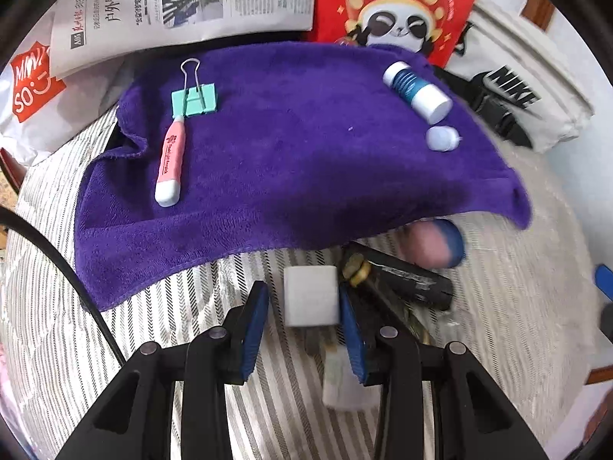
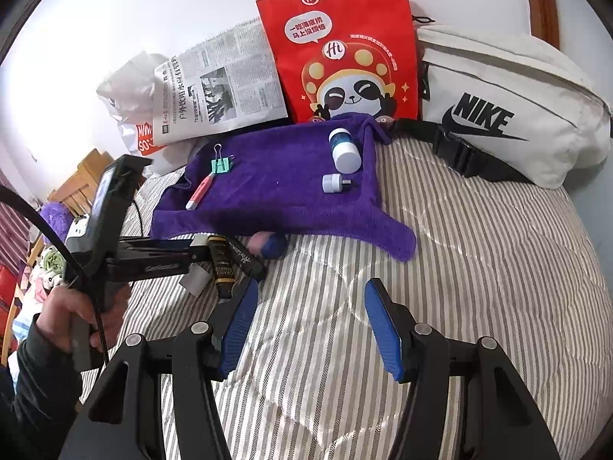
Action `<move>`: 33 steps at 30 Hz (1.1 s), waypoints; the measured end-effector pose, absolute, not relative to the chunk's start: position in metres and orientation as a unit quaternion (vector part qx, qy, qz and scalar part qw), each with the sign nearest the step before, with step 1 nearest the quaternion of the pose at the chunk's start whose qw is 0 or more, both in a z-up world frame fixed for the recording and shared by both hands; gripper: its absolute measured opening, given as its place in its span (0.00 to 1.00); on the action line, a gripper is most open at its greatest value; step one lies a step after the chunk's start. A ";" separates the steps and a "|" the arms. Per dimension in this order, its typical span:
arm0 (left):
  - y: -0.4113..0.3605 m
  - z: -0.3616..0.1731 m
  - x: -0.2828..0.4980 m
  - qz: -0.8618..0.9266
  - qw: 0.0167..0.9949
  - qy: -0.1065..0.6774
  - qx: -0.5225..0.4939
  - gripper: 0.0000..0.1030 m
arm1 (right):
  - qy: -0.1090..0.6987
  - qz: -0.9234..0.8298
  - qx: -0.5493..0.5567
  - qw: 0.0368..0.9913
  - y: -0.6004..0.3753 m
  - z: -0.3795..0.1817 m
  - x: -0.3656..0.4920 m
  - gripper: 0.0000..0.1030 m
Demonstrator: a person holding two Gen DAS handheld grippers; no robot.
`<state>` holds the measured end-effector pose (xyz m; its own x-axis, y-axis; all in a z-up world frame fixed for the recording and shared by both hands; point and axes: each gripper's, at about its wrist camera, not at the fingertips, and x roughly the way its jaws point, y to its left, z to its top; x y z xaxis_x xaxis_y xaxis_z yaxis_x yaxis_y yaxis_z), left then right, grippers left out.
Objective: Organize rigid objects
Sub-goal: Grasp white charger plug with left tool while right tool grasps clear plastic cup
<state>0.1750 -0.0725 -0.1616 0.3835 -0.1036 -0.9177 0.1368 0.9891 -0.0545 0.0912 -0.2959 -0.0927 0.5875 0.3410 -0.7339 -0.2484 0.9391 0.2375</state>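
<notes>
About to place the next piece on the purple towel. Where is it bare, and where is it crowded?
The towel is bare across its middle, between the binder clip and pen on one side and the bottle and small plug on the other. The striped bedding beside the towel is open too. It is crowded at the towel's near edge, around the black tubes.

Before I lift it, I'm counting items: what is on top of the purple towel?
Purple towel carries a binder clip, pink pen, white bottle and small plug. Anything beneath is hidden.
</notes>
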 end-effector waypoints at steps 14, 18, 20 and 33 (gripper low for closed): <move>-0.078 -0.160 0.168 -0.087 0.842 0.530 0.057 0.24 | 0.447 0.165 0.059 0.877 -0.295 -0.116 0.092 0.56; -0.057 -0.157 0.163 -0.061 0.846 0.527 0.055 0.24 | 0.454 0.168 0.051 0.873 -0.288 -0.123 0.093 0.56; -0.047 -0.157 0.162 -0.058 0.845 0.529 0.046 0.24 | 0.460 0.169 0.047 0.871 -0.283 -0.127 0.094 0.56; -0.008 -0.155 0.128 -0.053 0.846 0.530 0.015 0.24 | 0.482 0.193 0.007 0.854 -0.236 -0.148 0.102 0.56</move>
<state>0.1277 -0.0084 -0.1551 0.4325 -0.0748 -0.8985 0.1056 0.9939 -0.0319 0.1023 -0.2359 -0.1482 0.4598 0.3369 -0.8217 -0.3239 0.9251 0.1981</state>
